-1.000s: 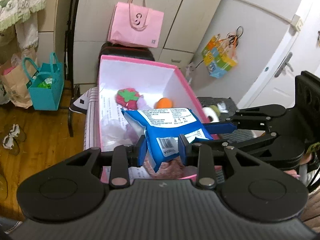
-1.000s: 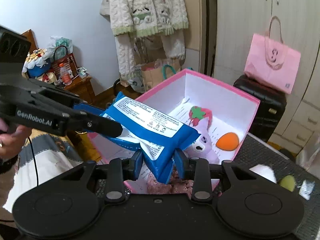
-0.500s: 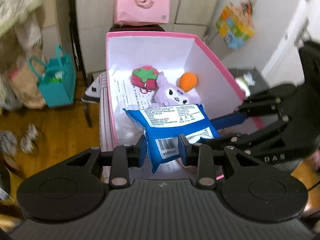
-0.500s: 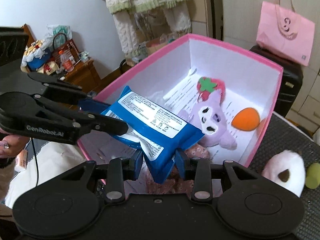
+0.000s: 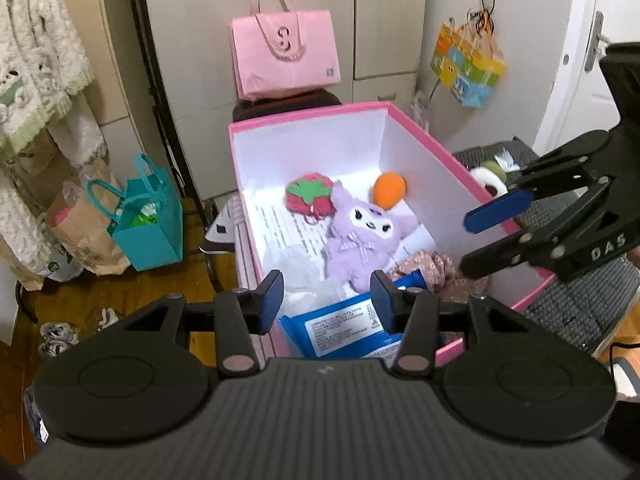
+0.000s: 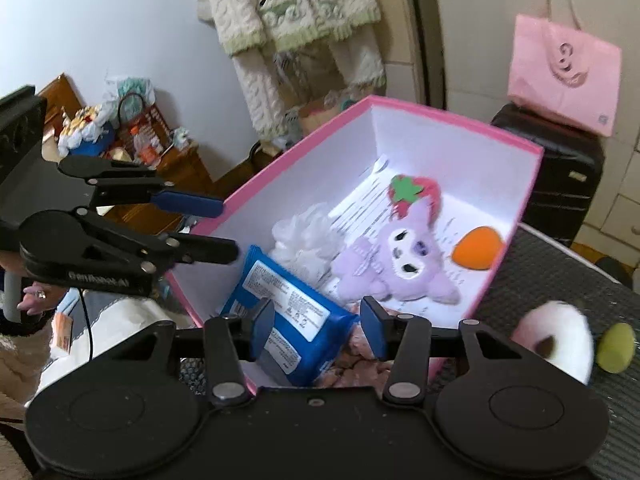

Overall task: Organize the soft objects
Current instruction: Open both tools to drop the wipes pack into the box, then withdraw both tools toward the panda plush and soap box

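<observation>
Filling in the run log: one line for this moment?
left claw: open, just opening | right claw: open, just opening | blue pack: released in pink box

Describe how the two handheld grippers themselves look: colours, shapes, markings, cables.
Both are matte black. The left gripper and right gripper each have a ribbed body, two round discs, silver rivets, black linkage bars and fingers with blue pads. Seen side-on, the left reads "GenRobot.AI" in white, with a thin black cable hanging below; the right shows "DAS".

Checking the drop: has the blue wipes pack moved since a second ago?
Yes. The blue wipes pack has dropped from above the rim into the pink box, beside the purple plush.
</observation>
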